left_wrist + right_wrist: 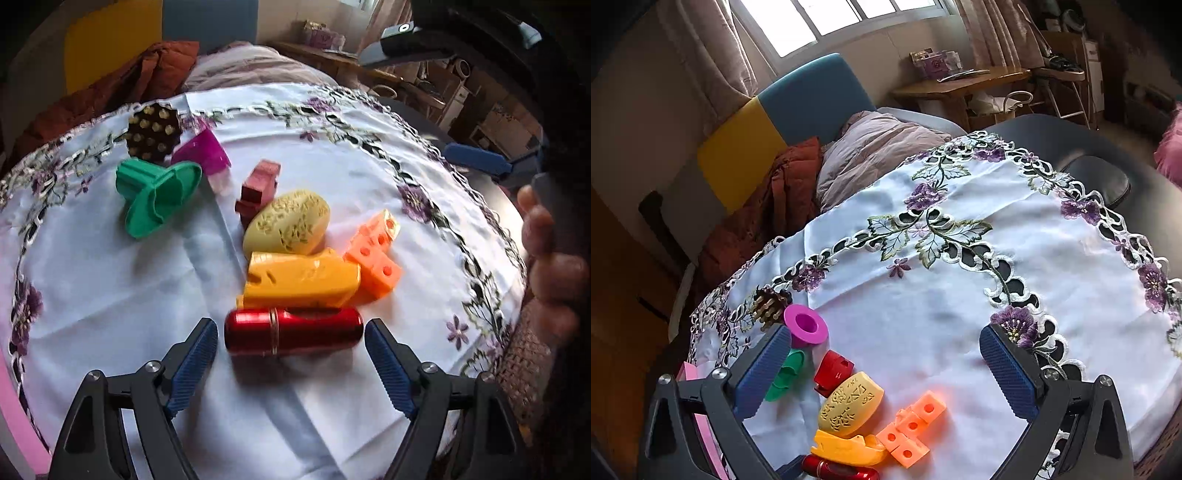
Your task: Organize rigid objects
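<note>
Left gripper (291, 334): pointing steeply downward, jaws standing spread wide, nothing pressing against its blue ribbed pads (194, 363). Right gripper (886, 365): angling downward, jaws gaping wide, empty. Person's hand (546, 258): curling at far right.

Embroidered tablecloth (923, 295), blue-yellow headboard (798, 110)

Open right gripper (886, 363) over white tablecloth (923, 295); toys cluster lower left: orange blocks (911, 428), yellow egg (849, 404), pink ring (805, 325)
</note>
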`<control>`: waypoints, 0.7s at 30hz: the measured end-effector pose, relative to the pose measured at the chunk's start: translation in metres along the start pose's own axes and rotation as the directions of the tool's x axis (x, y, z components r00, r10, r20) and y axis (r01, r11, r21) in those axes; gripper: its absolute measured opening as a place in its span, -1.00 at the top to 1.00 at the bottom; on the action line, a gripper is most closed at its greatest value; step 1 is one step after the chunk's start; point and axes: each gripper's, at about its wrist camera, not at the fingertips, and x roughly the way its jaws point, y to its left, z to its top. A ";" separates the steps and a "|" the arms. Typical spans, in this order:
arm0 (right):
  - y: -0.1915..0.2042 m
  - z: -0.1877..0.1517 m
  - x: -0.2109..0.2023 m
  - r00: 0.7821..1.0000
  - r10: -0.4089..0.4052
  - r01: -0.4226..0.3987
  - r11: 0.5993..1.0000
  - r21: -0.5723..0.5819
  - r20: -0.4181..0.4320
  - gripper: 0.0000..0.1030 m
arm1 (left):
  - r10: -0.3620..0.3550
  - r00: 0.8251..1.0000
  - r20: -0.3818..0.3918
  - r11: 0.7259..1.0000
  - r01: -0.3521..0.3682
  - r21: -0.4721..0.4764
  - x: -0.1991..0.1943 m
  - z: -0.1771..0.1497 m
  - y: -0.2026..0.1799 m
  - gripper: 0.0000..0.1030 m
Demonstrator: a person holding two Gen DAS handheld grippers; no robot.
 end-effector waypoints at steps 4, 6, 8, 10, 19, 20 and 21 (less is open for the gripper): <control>0.001 0.000 0.003 1.000 -0.003 0.003 1.000 -0.010 -0.012 -1.00 | -0.025 1.000 0.007 1.000 0.026 -0.012 -0.001 0.000 0.007 -0.48; 0.002 -0.001 0.005 1.000 -0.008 0.008 1.000 -0.013 -0.021 -1.00 | -0.041 0.999 0.010 0.999 0.042 -0.004 -0.006 -0.005 0.012 -0.48; 0.001 -0.002 0.007 0.999 -0.014 0.014 1.000 -0.013 -0.034 -1.00 | -0.034 0.999 0.015 0.999 0.034 0.005 -0.012 -0.013 0.018 -0.48; 0.000 -0.002 0.010 0.999 -0.023 0.022 1.000 -0.015 -0.049 -1.00 | -0.004 1.000 0.027 1.000 0.003 0.022 -0.021 -0.024 0.025 -0.48; 0.002 -0.010 0.025 0.989 -0.057 0.052 0.998 -0.044 -0.133 -1.00 | 0.074 0.992 0.099 0.997 -0.073 -0.016 -0.049 -0.065 0.064 -0.48; 0.002 -0.011 0.026 0.988 -0.066 0.059 0.997 -0.049 -0.139 -0.99 | 0.074 0.992 0.103 0.997 -0.072 -0.018 -0.049 -0.066 0.065 -0.48; 0.002 -0.011 0.027 0.987 -0.071 0.065 0.997 -0.051 -0.142 -0.99 | 0.074 0.991 0.108 0.997 -0.073 -0.018 -0.049 -0.067 0.065 -0.48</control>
